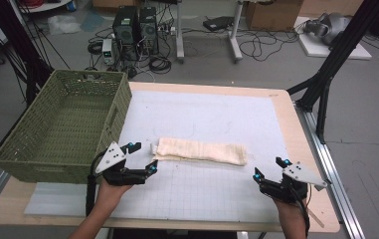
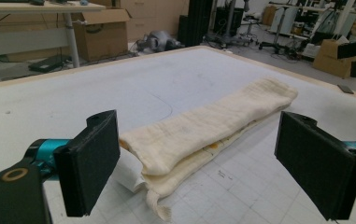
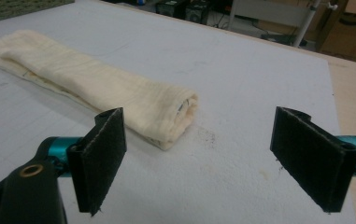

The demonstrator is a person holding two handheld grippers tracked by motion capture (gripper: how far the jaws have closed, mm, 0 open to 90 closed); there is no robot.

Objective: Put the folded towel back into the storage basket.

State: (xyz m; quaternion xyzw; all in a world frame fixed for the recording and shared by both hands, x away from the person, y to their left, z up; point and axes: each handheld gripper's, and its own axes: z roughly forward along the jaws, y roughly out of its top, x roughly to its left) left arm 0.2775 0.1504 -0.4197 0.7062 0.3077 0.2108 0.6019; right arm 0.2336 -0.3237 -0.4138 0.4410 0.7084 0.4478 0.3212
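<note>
Soft cream cloth (image 1: pixel 200 151), woven green basket (image 1: pixel 62 127)

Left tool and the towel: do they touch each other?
Apart. In the left gripper view the left tool is open, and the towel lies beyond its jaws on the mat.

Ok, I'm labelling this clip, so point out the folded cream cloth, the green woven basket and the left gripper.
Folded cream cloth (image 1: pixel 199 151), high view, middle of its top fold.
Green woven basket (image 1: pixel 121 107), high view, its right wall.
Left gripper (image 1: pixel 142 157), high view, between its open fingertips.
</note>
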